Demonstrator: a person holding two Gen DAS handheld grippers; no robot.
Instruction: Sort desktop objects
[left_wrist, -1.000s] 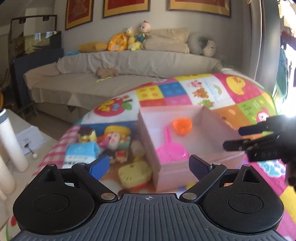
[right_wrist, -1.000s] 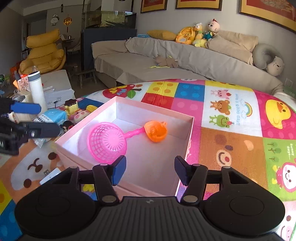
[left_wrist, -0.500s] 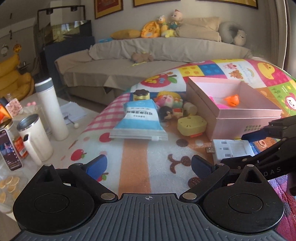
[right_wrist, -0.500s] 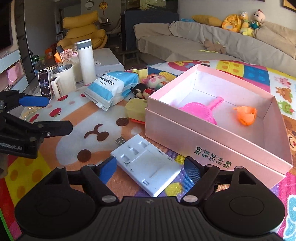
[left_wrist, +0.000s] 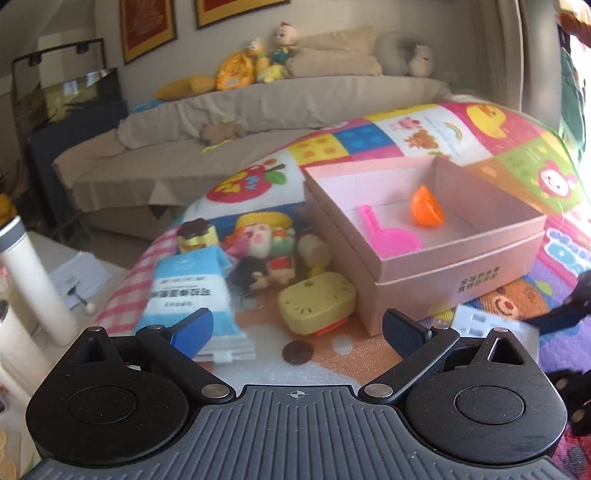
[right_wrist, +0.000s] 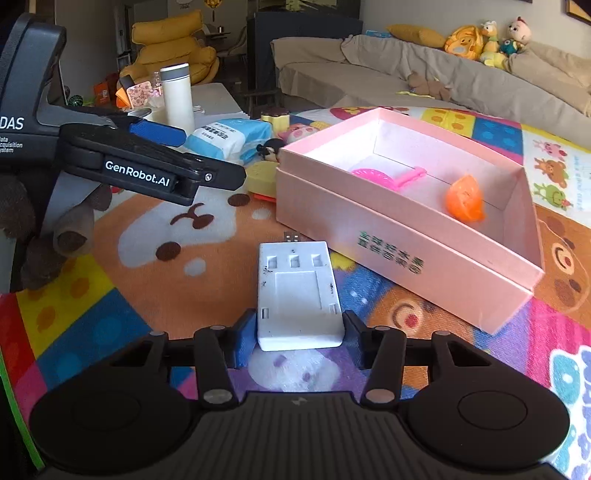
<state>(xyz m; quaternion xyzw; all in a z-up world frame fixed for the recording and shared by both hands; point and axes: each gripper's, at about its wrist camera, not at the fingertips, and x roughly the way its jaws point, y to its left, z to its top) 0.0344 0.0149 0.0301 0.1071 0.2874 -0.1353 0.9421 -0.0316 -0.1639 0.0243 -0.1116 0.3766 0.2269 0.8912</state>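
The right gripper (right_wrist: 300, 338), jaws just closing, is pinching the white USB hub's (right_wrist: 295, 291) near end; gripped so shallowly, it is risking slipping free.

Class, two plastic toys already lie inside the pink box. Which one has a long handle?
The pink scoop: a round mesh head with a straight handle. The orange toy beside it in the pink box is a stubby cup shape, no handle.

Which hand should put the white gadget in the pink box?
Right. The right gripper already has the white gadget between its closing fingers, beside the pink box. The left gripper is open over the toys.
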